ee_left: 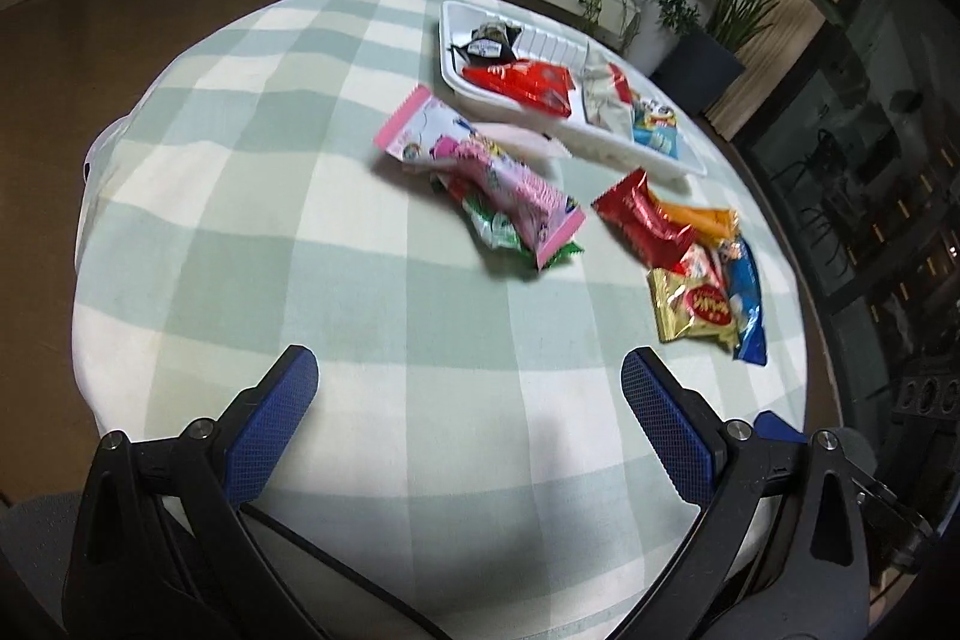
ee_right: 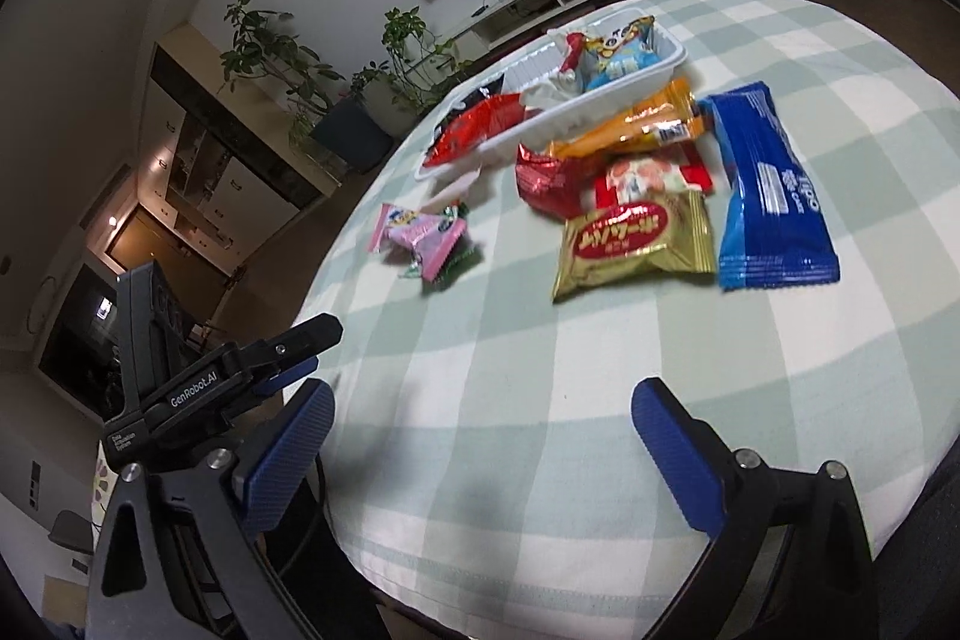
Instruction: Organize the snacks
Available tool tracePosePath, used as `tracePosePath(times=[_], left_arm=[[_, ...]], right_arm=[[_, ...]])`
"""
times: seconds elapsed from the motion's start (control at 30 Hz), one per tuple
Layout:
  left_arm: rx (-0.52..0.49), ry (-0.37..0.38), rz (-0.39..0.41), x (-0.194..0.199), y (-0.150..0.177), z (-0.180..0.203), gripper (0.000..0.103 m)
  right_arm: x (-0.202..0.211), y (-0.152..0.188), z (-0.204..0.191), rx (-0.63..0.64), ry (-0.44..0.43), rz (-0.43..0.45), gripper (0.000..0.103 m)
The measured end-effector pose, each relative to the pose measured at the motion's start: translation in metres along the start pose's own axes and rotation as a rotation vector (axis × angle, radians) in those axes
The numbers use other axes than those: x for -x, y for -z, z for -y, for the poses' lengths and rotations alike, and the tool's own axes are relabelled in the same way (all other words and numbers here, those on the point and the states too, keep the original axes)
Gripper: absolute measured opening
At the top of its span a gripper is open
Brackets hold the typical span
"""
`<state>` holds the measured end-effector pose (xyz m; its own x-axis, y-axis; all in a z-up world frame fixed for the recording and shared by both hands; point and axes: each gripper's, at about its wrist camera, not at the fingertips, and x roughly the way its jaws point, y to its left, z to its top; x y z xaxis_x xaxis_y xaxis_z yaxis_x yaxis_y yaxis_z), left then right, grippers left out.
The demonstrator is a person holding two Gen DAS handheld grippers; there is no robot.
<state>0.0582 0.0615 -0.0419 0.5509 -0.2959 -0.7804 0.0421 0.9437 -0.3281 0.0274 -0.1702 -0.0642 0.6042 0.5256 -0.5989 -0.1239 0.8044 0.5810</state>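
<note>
Round table (ee_left: 300, 220) under green-and-white check cloth, carrying everything. White divided tray (ee_left: 606, 142) near the far edge, already holding a red packet (ee_left: 522, 82), a dark packet and a blue-and-yellow one. Between tray and near edge, two loose groups on the cloth.

Right group: long blue biscuit pack (ee_right: 774, 196), lying lengthwise from the near edge toward the tray; just beside it a gold packet (ee_right: 636, 244), with a red pouch (ee_right: 549, 184), a red-and-white packet and an orange bar (ee_right: 636, 130) overlapping behind it, the orange bar touching the tray wall. Left group: pink packet (ee_left: 480, 172) across a green wrapper, well apart from the right group, long axis slanting toward the tray's near corner.

Left gripper (ee_left: 468, 388) spread wide, nothing between the jaws, over bare cloth at the near edge. Right gripper (ee_right: 480, 418) likewise released and empty.

Probably next: a pick from the loose snacks. Gold packet and blue pack straight ahead of the right gripper, so nearer that hand; pink packet ahead of the left one.
</note>
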Motion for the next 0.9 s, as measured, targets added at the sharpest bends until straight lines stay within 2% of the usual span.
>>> tracePosePath(times=[0.17, 0.5, 0.73, 0.9], left_arm=[[0.017, -0.026, -0.015, -0.006, -0.001, 0.002, 0.103], [0.046, -0.052, -0.013, -0.014, -0.018, 0.003, 0.103], [0.03, -0.087, 0.002, -0.031, -0.059, 0.024, 0.101], [0.028, -0.13, -0.009, -0.057, -0.087, 0.035, 0.101]], right_arm=[[0.004, 0.0, 0.0, 0.018, 0.018, 0.024, 0.102], [0.001, 0.001, 0.011, -0.013, 0.026, 0.015, 0.102], [0.004, 0.001, 0.01, 0.0, 0.041, 0.03, 0.102], [0.005, 0.001, 0.01, 0.006, 0.043, 0.038, 0.102]])
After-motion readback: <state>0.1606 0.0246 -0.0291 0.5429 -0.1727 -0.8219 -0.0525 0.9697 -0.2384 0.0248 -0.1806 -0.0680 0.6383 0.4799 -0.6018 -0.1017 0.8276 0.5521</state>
